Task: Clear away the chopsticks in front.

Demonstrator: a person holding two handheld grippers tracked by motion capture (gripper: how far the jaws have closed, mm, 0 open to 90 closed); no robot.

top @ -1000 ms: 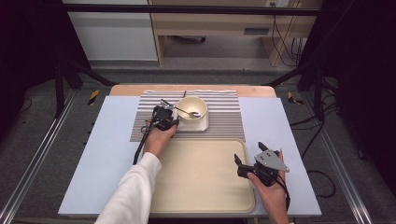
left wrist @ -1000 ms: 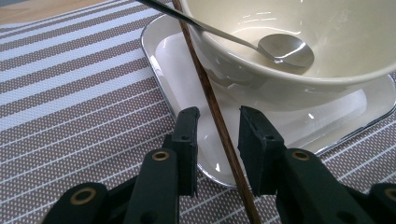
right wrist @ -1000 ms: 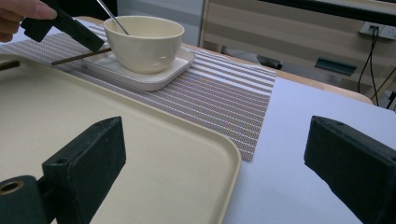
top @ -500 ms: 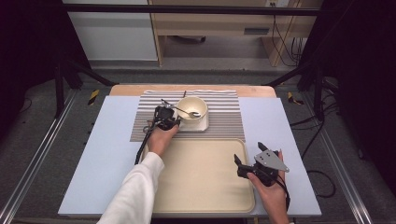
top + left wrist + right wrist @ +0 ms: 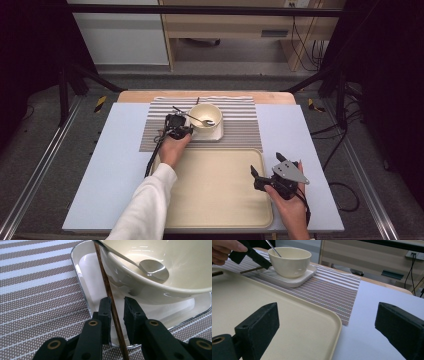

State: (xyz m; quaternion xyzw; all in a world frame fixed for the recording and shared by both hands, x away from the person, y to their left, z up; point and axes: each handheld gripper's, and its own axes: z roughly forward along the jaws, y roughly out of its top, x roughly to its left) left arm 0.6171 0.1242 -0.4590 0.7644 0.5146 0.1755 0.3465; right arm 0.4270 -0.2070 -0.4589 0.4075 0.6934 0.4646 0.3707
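At the bowl's (image 5: 206, 119) nine o'clock, over the white plate (image 5: 85, 270), the left gripper (image 5: 117, 312) had been closing around a brown chopstick (image 5: 106, 282), pads not yet pressing. Right gripper (image 5: 329, 325) gaped wide.

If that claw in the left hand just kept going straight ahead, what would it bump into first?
Probably the cream bowl on the white dish. The left claw straddles a brown stick and has just been closing around it, and the bowl's side lies directly ahead, though depth is hard to judge.
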